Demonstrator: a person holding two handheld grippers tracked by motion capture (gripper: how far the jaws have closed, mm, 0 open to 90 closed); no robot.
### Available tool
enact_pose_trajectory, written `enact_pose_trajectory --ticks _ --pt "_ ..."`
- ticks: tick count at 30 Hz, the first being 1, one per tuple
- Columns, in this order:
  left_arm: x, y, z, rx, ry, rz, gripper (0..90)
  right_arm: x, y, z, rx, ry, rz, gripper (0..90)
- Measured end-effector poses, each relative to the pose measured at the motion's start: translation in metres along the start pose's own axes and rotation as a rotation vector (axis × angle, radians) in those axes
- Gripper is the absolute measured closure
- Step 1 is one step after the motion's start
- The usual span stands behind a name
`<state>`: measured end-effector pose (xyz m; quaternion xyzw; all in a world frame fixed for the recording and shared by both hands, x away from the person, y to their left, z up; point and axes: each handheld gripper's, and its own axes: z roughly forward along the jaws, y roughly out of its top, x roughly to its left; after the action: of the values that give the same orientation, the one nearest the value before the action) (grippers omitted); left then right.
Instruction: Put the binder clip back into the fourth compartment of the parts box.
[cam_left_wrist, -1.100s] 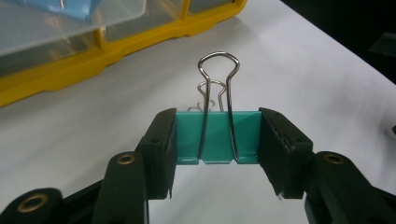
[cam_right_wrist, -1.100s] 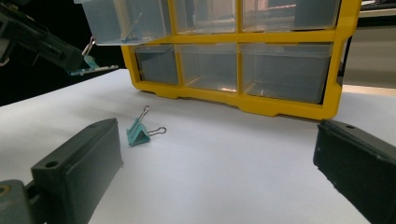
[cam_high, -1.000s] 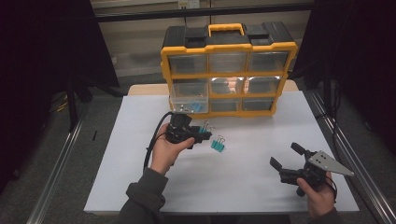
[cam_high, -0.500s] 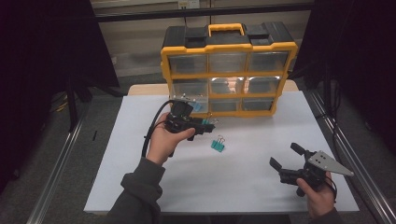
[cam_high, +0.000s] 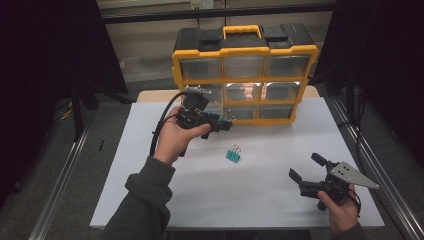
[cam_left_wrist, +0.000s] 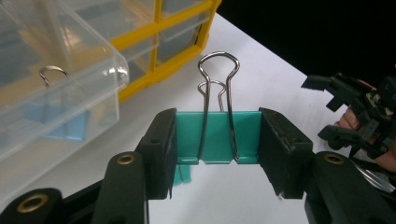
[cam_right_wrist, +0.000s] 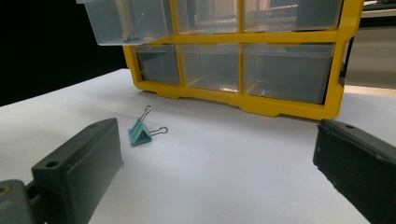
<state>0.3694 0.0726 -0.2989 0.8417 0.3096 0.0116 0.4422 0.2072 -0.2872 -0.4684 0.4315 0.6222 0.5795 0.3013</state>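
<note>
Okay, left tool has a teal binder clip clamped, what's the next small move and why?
Probably carry the binder clip sideways over the pulled-out clear drawer and release it there. The left tool grips it near that open drawer, which already seems to hold a clip, and another teal clip waits on the table.

2 teal binder clips total: 1 clip (cam_left_wrist: 217, 135) sits in the left gripper (cam_left_wrist: 217, 154), the other clip (cam_high: 233, 155) is loose on the table (cam_high: 280, 200). In the pulled-out drawer (cam_left_wrist: 56, 79) there's at least 1 more w/ a wire loop showing, can't count past that, too blurry. 1 yellow organizer (cam_high: 245, 75) w/ 9 clear drawers, 3 rows x 3, plus 1 handle on top. 2 grippers, the left one and the right gripper (cam_high: 307, 174), 2 jaws each. 2 hands, 1 per gripper. 1 table w/ 1 white sheet on it.
</note>
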Motion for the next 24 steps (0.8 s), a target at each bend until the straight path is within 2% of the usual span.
enact_pose_trajectory --ticks 2,4,6,10,11,14,15,16,17,24 --pt "0.001 0.005 -0.004 0.0 -0.001 0.003 50.1 0.0 0.0 0.0 0.001 0.001 -0.001 0.7" --pt "0.001 0.01 -0.008 -0.006 0.022 0.01 50.1 0.0 0.0 0.0 0.0 0.001 0.001 0.7" --pt "0.002 0.014 -0.011 -0.011 0.026 0.009 50.1 0.0 0.0 0.0 0.0 0.002 0.0 0.7" --pt "0.007 0.021 -0.018 -0.021 0.038 -0.001 50.1 -0.001 0.0 0.0 0.007 0.006 -0.013 0.7" --pt "0.008 0.023 -0.019 -0.023 0.038 -0.001 50.1 0.0 0.0 0.001 -0.002 0.002 0.0 0.7" --pt "0.013 0.026 -0.022 -0.032 0.045 -0.002 50.1 0.0 0.0 0.001 -0.001 -0.001 -0.001 0.7" --pt "0.014 0.028 -0.023 -0.041 0.057 -0.013 50.1 0.0 0.0 0.0 0.003 0.004 -0.011 0.7" --pt "0.016 0.029 -0.024 -0.03 0.068 -0.001 50.1 -0.001 0.0 0.0 0.002 0.002 -0.011 0.7" --pt "0.018 0.031 -0.024 -0.039 0.08 -0.005 50.1 -0.001 0.0 0.0 0.003 0.003 -0.01 0.7" --pt "0.028 0.035 -0.025 -0.046 0.114 -0.019 50.1 0.0 0.0 0.0 0.0 0.002 -0.001 0.7"
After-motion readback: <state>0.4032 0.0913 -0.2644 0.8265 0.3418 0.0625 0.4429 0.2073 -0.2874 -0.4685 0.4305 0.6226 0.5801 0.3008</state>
